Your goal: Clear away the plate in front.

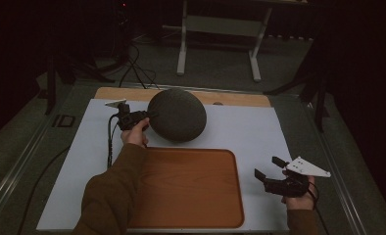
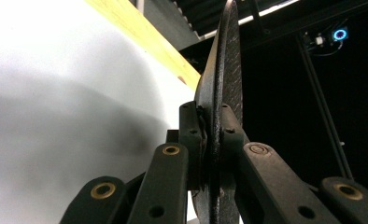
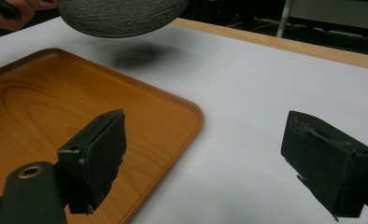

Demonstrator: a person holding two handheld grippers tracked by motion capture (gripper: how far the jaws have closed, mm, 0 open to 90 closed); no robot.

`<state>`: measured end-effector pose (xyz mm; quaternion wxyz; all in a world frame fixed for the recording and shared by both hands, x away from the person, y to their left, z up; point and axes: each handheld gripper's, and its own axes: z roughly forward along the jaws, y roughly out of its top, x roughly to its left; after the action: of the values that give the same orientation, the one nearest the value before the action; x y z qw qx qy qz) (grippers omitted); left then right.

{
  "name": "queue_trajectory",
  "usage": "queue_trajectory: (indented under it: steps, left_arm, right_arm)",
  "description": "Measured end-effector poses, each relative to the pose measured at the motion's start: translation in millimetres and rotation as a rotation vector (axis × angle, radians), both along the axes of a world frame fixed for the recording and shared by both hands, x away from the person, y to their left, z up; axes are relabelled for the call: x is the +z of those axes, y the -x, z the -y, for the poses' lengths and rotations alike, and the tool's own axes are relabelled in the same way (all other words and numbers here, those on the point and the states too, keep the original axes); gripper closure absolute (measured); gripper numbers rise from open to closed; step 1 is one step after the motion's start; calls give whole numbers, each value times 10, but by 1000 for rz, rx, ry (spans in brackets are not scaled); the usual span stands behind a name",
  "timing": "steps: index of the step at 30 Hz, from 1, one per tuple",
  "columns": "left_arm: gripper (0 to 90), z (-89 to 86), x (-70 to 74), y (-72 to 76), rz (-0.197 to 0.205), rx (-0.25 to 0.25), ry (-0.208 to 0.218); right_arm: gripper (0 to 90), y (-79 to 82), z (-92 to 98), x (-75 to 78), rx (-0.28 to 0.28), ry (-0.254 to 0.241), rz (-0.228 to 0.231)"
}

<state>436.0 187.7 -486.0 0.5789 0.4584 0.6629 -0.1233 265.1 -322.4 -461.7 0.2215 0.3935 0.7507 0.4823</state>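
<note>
Nearest item: the pads of my left gripper [image 2: 213, 140], which filled the bottom of the left gripper view and were clamped on the rim of the dark plate [image 2: 224, 88].
Left gripper state: clenched on the plate's edge, one pad on each face, with no gap visible between pad and plate.
Plate position relative to left gripper: in the left gripper view the plate stood edge-on, rising straight out from between the jaws; in the high view [image 1: 176, 115] it extended to the right of my left gripper [image 1: 147, 115], its round dark-grey textured face tilted toward the camera.
Plate height: clear of the surface; the right gripper view showed the plate [image 3: 121, 16] hanging above its own shadow on the white mat [image 3: 266, 93].
Plate position relative to tray: just beyond the far edge of the wooden tray [image 1: 191, 186], not over it as far as I could tell.
Right gripper state: released, jaws spread wide with nothing between them [image 3: 210, 163].
Right gripper position: in the high view [image 1: 271, 167] it was held to the right of the tray, over the mat, well apart from the plate.
Left hand: my left hand [image 1: 134, 134] gripped the tool from below, sleeve crossing the tray's left edge.
</note>
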Motion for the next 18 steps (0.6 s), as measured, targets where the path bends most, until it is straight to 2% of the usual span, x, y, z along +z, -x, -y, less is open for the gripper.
queue_trajectory:
  steps: [8,17,18]
  left_arm:
    - [858,-73,19,157,13,5,46]
    - [858,-86,42,270,25,-13,52]
    - [858,-90,33,315,28,-12,76]
  right_arm:
    - [139,7,-6,0,1,1,1]
    - [139,-3,-21,-11,3,-1,-4]
    - [140,-4,-32,-12,6,2,-3]
